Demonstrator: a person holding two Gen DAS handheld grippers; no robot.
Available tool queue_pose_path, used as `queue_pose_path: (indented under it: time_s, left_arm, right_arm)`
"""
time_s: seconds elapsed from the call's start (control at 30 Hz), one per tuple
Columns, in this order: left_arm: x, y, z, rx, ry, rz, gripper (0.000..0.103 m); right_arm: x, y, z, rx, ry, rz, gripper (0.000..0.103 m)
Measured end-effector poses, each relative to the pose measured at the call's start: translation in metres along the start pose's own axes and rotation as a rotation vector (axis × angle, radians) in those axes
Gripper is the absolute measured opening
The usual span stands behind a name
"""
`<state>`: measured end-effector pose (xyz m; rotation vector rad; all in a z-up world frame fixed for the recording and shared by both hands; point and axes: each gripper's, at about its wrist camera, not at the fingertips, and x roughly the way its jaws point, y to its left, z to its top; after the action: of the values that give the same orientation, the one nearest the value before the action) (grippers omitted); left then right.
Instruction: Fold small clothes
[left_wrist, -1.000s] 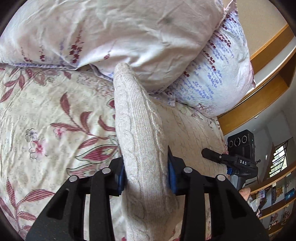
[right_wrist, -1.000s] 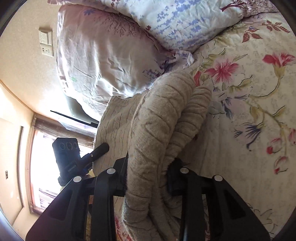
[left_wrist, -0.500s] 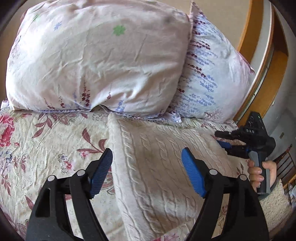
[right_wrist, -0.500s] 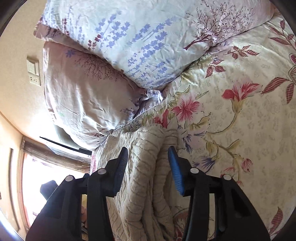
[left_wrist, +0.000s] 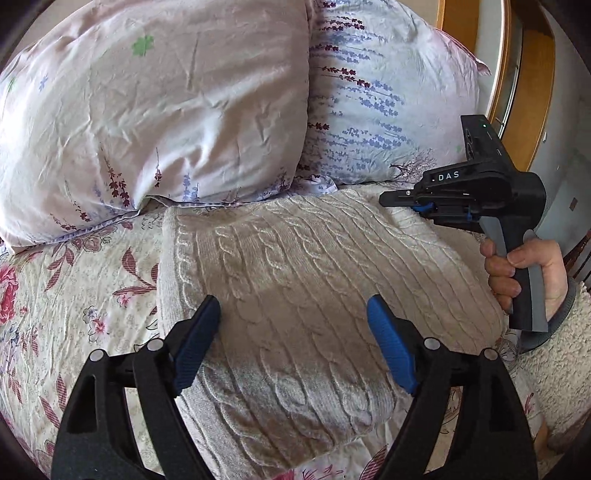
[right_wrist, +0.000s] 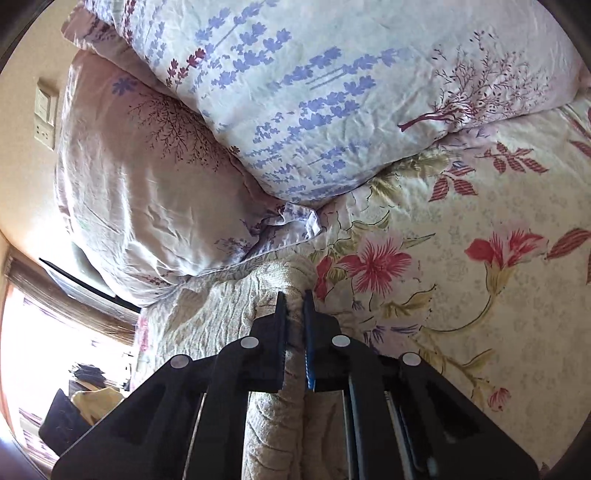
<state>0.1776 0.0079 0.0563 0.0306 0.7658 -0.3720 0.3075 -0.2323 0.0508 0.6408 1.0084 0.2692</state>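
Note:
A cream cable-knit sweater (left_wrist: 303, 288) lies folded into a thick rectangle on the floral bedspread (left_wrist: 66, 295), just in front of two pillows. My left gripper (left_wrist: 293, 314) is open and empty, its blue-padded fingers spread above the sweater's near part. My right gripper (right_wrist: 293, 295) is shut on the sweater's right edge (right_wrist: 288, 376), which runs between its fingers. In the left wrist view the right gripper (left_wrist: 402, 197) shows at the sweater's far right corner, held by a hand.
A pink pillow (left_wrist: 155, 110) and a lavender-print pillow (left_wrist: 384, 110) lean at the head of the bed, touching the sweater's far edge. A wooden frame (left_wrist: 532, 92) stands at the right. Bedspread (right_wrist: 480, 295) stretches to the right of the sweater.
Both grippers let go of the sweater and it now lies flat and folded. The left gripper drew back and stays open. The right gripper opened, then closed again on the sweater's right edge.

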Motion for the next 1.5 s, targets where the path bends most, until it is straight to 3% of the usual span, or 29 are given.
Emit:
queue_pose_path:
  time_s: [0.1,0.27,0.37,0.43,0.47,0.67,0.73,0.77,0.8,0.9,1.03,1.1,1.17,1.2,1.23,1.37,1.5]
  left_arm:
    - [0.008,-0.007,0.001,0.031,0.015,0.017,0.083]
    - [0.006,-0.013,-0.001,0.079,-0.006,0.033,0.086]
    - [-0.017,0.002,-0.006,0.059,-0.045,-0.02,0.088]
    - [-0.031,0.013,-0.013,0.067,-0.07,-0.014,0.091]
    - [-0.037,0.017,-0.017,0.072,-0.078,-0.018,0.091]
    - [-0.054,0.032,-0.043,0.107,-0.067,0.007,0.093]
    - [-0.053,0.032,-0.05,0.119,-0.049,0.021,0.093]
    - [-0.052,0.032,-0.052,0.126,-0.041,0.026,0.093]
    - [-0.052,0.031,-0.054,0.134,-0.035,0.03,0.093]
    - [-0.053,0.027,-0.058,0.171,-0.022,0.04,0.093]
    - [-0.054,0.026,-0.062,0.199,0.002,0.048,0.093]
    - [-0.054,0.027,-0.063,0.201,0.008,0.063,0.093]
    - [-0.054,0.03,-0.064,0.193,0.015,0.07,0.093]
    - [-0.055,0.031,-0.064,0.189,0.016,0.069,0.093]
    - [-0.055,0.032,-0.065,0.185,0.017,0.069,0.093]
    - [-0.056,0.035,-0.066,0.17,0.022,0.075,0.093]
    - [-0.054,0.036,-0.065,0.154,0.035,0.083,0.093]
  right_arm:
    - [0.019,-0.005,0.001,0.008,0.045,-0.052,0.008]
    - [0.005,-0.017,-0.006,0.032,0.056,0.026,0.01]
    - [-0.027,-0.022,-0.017,0.049,0.039,0.089,0.021]
    - [-0.045,-0.023,-0.026,0.047,0.026,0.124,0.035]
    - [-0.052,-0.023,-0.031,0.042,0.027,0.136,0.036]
    - [-0.059,-0.023,-0.052,0.055,0.094,0.189,0.036]
    - [-0.051,-0.017,-0.055,0.022,0.11,0.155,0.034]
    - [-0.039,-0.015,-0.056,0.002,0.113,0.136,0.016]
    - [-0.038,-0.015,-0.057,-0.001,0.102,0.111,0.01]
    - [-0.039,-0.019,-0.054,0.039,0.061,0.073,0.009]
    - [-0.04,-0.021,-0.057,0.035,0.08,0.081,0.009]
    - [-0.051,-0.02,-0.061,0.04,0.074,0.114,0.014]
    - [-0.066,-0.019,-0.069,0.036,0.065,0.147,0.027]
    - [-0.075,-0.019,-0.074,0.028,0.053,0.151,0.041]
    - [-0.085,-0.017,-0.08,0.012,0.04,0.155,0.043]
    - [-0.105,-0.011,-0.108,-0.042,0.04,0.152,0.043]
    - [-0.1,-0.005,-0.129,-0.089,0.062,0.099,0.043]
